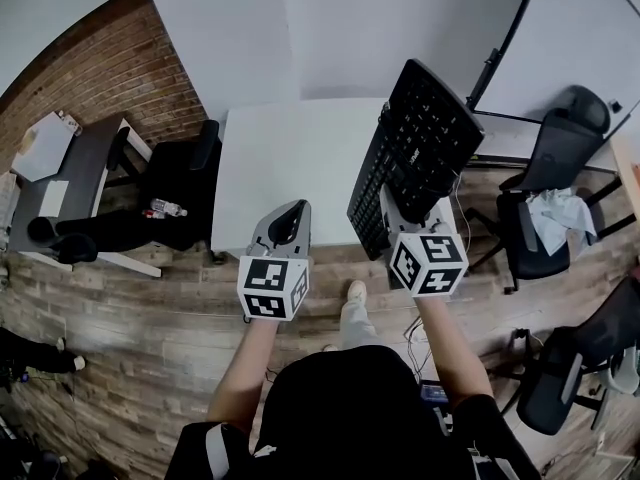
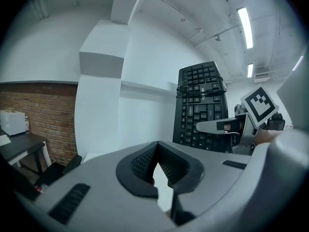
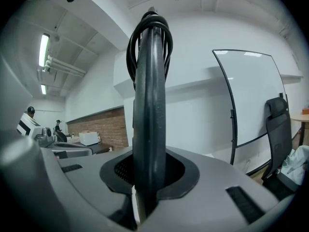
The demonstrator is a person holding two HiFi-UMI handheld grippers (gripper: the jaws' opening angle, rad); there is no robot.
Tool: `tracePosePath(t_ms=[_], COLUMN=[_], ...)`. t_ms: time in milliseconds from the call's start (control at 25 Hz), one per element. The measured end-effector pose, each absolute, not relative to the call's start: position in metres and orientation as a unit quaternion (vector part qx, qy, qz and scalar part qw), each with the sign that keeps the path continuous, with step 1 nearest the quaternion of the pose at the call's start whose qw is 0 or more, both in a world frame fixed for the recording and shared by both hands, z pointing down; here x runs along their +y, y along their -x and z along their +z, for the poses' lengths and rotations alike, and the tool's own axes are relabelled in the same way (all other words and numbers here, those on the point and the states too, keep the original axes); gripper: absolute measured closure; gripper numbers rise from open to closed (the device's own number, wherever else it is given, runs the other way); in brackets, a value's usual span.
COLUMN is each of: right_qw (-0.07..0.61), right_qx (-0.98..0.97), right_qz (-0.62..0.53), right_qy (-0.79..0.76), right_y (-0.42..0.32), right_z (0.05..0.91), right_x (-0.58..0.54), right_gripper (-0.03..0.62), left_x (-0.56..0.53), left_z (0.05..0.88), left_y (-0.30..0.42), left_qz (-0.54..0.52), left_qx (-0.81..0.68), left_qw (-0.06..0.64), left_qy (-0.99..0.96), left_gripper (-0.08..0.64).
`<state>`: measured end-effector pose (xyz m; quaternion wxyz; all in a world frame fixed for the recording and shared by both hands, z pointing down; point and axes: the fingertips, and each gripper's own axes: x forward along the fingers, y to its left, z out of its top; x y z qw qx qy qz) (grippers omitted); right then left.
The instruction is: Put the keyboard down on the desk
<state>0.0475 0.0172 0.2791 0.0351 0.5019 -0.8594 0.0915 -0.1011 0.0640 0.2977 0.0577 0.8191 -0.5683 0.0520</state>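
Presently the white desk [image 1: 285, 163] stands ahead of the person, its visible top bare, with a black office chair [image 1: 185, 178] at its left side. The black keyboard [image 1: 415, 148] is not yet on the desk. It is carried in the air, standing on edge and tilted, at the desk's right end as the head view shows it.

The right gripper [image 1: 412, 206] pinches the keyboard by its lower edge. The right gripper view confirms this: the keyboard rises edge-on between the jaws, whose pads press its two faces. Held by one edge, the board stands upright rather than flat, so in my judgement it must be tipped level before it is lowered.

The left gripper [image 1: 290, 213] is pressed together on nothing. It sits beside the right one and apart from the keyboard, and appears to be kept clear, available to steady the free end if required.

The keyboard's cable [image 2: 200, 87] is wound round the body in a bundle — probably to stop it trailing during carriage.

Assessment: the task is at the approach stage — set-down not yet made.
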Motion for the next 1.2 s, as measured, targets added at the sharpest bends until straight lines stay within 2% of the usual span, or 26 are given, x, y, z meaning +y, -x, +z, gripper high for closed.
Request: tracePosePath(t_ms=[1200], right_qw=[0.042], right_qx=[-0.867], right_qz=[0.182], right_qy=[-0.462], right_y=[-0.070], right_z=[0.324], right_x=[-0.238], right_gripper=[0.495], left_x=[-0.174], left_z=[0.335], left_y=[0.067], left_qz=[0.084], left_qx=[-0.585], left_qw=[0.098], left_qy=[-0.801], left_gripper=[0.549])
